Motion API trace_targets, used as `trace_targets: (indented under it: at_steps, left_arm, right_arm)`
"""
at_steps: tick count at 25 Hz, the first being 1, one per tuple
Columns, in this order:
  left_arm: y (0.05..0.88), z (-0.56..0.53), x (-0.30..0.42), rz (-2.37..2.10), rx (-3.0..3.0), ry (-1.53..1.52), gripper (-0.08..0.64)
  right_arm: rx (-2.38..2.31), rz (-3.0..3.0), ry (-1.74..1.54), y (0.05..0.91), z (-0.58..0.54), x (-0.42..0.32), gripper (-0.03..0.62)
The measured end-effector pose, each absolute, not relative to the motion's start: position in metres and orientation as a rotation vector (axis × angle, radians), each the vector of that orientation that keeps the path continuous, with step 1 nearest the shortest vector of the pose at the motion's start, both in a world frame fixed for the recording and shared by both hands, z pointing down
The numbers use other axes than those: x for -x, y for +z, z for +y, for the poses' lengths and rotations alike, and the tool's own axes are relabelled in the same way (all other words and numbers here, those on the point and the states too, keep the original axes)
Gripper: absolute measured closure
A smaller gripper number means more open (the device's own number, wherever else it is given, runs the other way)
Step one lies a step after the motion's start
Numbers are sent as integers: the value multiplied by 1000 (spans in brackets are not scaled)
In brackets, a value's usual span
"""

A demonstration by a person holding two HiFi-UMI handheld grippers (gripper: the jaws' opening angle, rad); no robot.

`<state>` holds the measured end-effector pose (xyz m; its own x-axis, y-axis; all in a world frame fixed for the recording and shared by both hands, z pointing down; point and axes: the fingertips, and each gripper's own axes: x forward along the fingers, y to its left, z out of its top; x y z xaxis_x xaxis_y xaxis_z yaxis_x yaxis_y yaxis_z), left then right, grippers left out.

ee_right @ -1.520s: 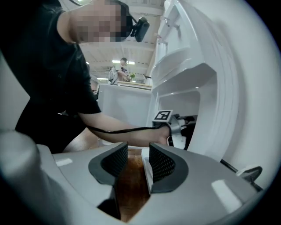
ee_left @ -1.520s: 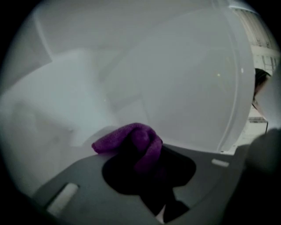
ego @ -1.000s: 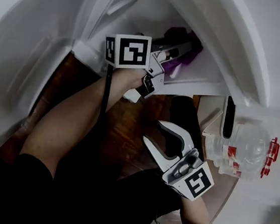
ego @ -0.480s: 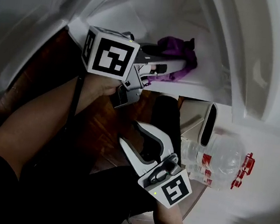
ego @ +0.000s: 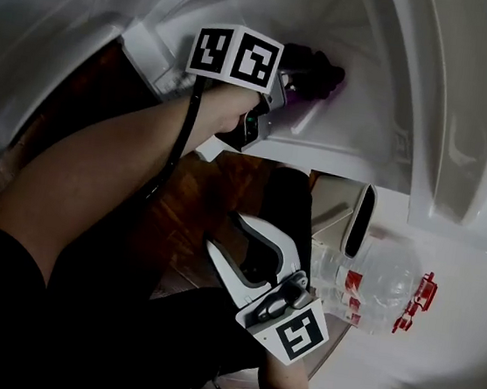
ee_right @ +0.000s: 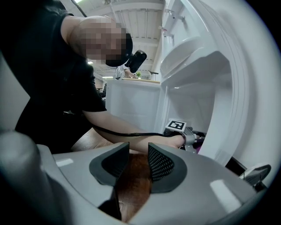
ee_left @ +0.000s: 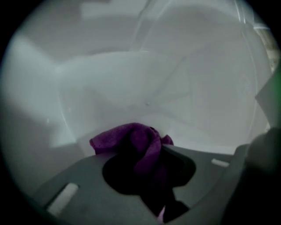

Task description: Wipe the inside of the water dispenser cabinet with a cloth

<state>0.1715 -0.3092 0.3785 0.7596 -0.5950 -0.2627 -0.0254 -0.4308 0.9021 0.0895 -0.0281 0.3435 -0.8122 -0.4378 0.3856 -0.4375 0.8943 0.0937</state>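
Left gripper view: purple cloth (ee_left: 131, 139) pinched in left gripper (ee_left: 145, 162), fingers (ee_left: 83, 189) pressed together on it, bunch sticking out past tips. White inner wall of water dispenser cabinet (ee_left: 184, 83) lies straight ahead of cloth; contact with it not clear. Head view: left forearm (ego: 114, 173) stretched far into cabinet, gripper about level. Right gripper (ego: 226, 231) well apart on near side, outside cabinet, over wooden floor (ego: 198, 201), fingers partly spread, nothing between. Judgement: left hand nearer, wipes.
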Motion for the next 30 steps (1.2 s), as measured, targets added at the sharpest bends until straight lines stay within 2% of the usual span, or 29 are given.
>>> trace_targets:
  at_steps: [4,9,15,19,30]
  left_arm:
    - [356,-258,-164,-239,-1954,-694,440]
    - [354,-196,-148,-50,-2000,-547,439]
    - [369,-263,-168,-226,-2045,-457,439]
    - [393,-303,-184,-490,-2207,-222,439]
    - [398,-208,-168,-205,-2298,79,439]
  right_arm:
    - [-619,-2665,-41,339,-26,-85,460]
    - [-547,-2667,-136,333,-14,-72,466]
    - [-507,-2644,-139,345,-9,-69,468]
    - [-493,-2612,-121,356,-8,-74,469]
    - [-396,-2607,-225,348,5,-62,471]
